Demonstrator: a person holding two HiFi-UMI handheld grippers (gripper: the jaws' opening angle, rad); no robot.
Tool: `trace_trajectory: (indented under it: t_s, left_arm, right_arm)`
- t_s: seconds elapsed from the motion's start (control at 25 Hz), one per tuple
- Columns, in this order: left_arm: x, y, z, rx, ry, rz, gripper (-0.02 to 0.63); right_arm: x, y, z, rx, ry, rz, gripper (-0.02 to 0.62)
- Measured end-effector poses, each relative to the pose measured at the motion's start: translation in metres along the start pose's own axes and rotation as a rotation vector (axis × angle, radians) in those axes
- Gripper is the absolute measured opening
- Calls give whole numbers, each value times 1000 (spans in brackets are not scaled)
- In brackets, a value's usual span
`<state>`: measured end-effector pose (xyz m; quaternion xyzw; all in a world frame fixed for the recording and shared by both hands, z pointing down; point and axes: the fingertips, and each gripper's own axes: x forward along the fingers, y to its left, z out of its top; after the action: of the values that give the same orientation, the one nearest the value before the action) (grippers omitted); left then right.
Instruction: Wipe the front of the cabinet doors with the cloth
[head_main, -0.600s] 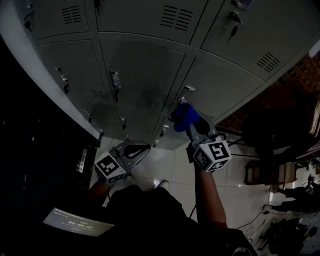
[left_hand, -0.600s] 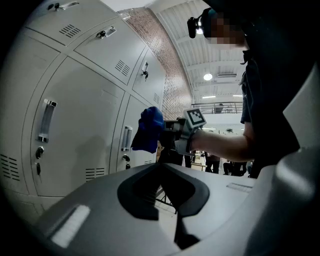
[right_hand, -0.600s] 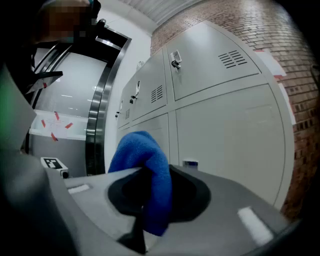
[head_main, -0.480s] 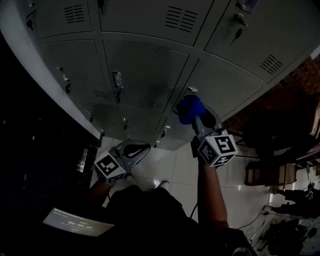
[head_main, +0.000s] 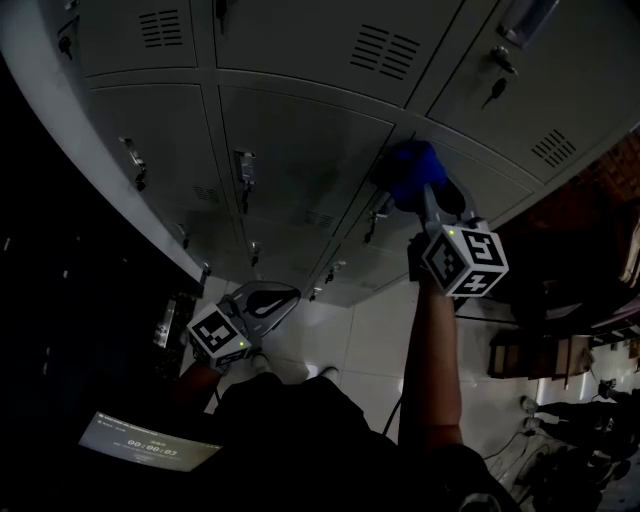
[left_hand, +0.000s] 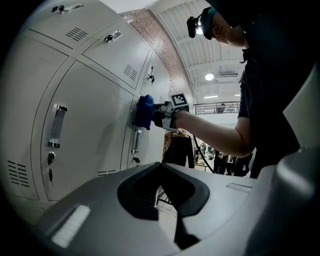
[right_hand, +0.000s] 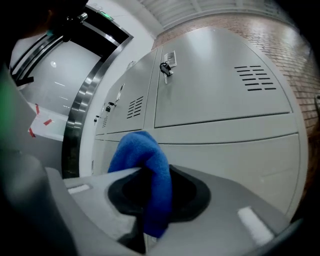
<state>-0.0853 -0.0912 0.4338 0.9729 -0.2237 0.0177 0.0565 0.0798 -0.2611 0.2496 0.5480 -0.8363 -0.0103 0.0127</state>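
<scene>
Our left gripper hangs low, well apart from the cabinet doors, its jaws pressed together with nothing between them. Further right, our right gripper is raised, its jaws pinching the blue cloth. The cloth sits against a grey door front, just above a handle.

Pale glossy floor tiles caught the light. A red brick wall rose to a white ribbed ceiling, where round lamps were lit. A railing ran across the distance, and people stood far off beneath it. A brown wooden piece of furniture, too dim to tell its kind, sat on the tiles. Elsewhere a white wall carried small red marks beside a dark metal frame.
</scene>
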Motion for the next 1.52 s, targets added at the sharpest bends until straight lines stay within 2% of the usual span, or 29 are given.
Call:
trace_trajectory:
  t_s: [0.44,0.92,1.2,1.52]
  left_arm:
    - [18,5,4,-5,10,-17,3]
    - [65,-24,9,-10,2,-96,3]
    - [84,-41,2,3,6,-108,3]
    - [83,-48,5,13,5,-71,3]
  right_arm:
    - [-3,-21,4,-31,8,-38,72]
    - [-74,-133,3,-26,6,-238,72]
    - [-111,-193,-4,-2,-10,-341,72]
    - [-127,-211,-6,-1,-14,-383,72]
